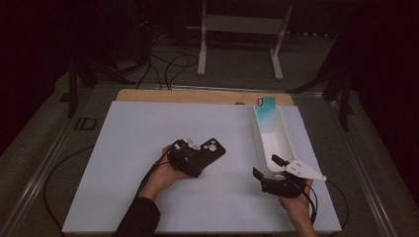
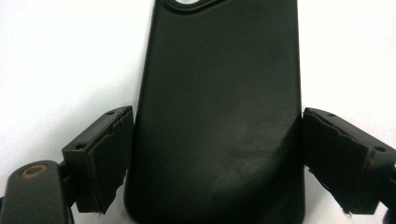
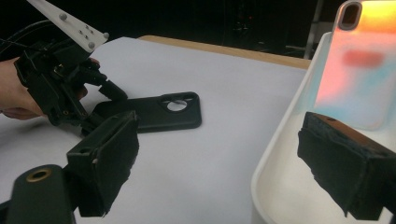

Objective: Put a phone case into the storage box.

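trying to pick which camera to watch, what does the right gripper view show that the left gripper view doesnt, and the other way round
The right gripper view alone shows the white tray, the iridescent phone case standing in it, the table's wooden edge, the left gripper with its hand, and the right gripper with open fingers straddling the tray's rim.

The left gripper view alone shows, close up, the left fingers flanking the black phone case with slight gaps on either side.

Both show the black case lying flat on the white table.

The black phone case [image 2: 219, 116] runs off the left gripper view's top and bottom edges
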A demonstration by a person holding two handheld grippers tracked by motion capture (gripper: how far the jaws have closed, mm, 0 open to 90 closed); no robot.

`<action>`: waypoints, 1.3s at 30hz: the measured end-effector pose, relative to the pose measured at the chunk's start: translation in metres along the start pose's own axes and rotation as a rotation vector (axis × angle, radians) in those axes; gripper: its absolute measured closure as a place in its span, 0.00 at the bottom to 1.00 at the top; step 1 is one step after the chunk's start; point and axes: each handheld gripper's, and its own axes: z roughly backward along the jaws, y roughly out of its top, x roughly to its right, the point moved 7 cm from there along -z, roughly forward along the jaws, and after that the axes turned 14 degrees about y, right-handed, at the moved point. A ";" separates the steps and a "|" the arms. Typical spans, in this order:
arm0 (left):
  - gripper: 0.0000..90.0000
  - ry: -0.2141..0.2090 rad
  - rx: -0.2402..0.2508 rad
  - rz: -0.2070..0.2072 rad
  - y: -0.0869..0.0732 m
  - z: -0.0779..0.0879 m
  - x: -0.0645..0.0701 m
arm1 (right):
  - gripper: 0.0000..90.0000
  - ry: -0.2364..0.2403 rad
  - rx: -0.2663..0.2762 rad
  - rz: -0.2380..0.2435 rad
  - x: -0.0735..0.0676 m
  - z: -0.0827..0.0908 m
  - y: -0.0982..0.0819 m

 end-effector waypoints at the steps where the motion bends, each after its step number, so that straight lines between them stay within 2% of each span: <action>1: 0.15 -0.002 -0.009 -0.005 -0.001 0.001 0.000 | 0.14 0.000 0.002 0.000 0.000 0.001 0.000; 6: 0.15 -0.011 -0.060 -0.025 -0.011 0.010 0.006 | 0.14 -0.004 0.004 -0.002 0.002 0.003 0.000; 8: 0.15 -0.017 -0.078 -0.046 -0.016 0.015 0.007 | 0.14 -0.006 0.003 -0.005 0.002 0.003 0.000; 12: 0.16 -0.012 -0.074 -0.046 -0.025 0.022 0.009 | 0.14 -0.005 0.004 0.000 0.000 0.003 0.001; 18: 0.18 0.008 -0.038 0.007 -0.034 0.027 0.011 | 0.14 0.003 0.003 0.000 -0.003 0.001 0.002; 24: 0.19 0.006 -0.007 0.053 -0.044 0.034 0.009 | 0.14 0.014 0.001 0.005 -0.005 -0.001 0.003; 28: 0.19 0.000 0.025 0.100 -0.053 0.040 0.004 | 0.14 0.017 0.000 0.005 -0.006 -0.003 0.004; 33: 0.19 0.009 0.085 0.148 -0.059 0.050 -0.001 | 0.14 0.024 -0.006 0.006 -0.008 -0.006 0.006; 35: 0.19 0.016 0.110 0.150 -0.058 0.056 -0.003 | 0.14 0.032 -0.005 0.004 -0.009 -0.008 0.009; 39: 0.19 0.025 0.188 0.170 -0.053 0.066 -0.006 | 0.14 0.074 -0.021 -0.002 -0.012 -0.014 0.016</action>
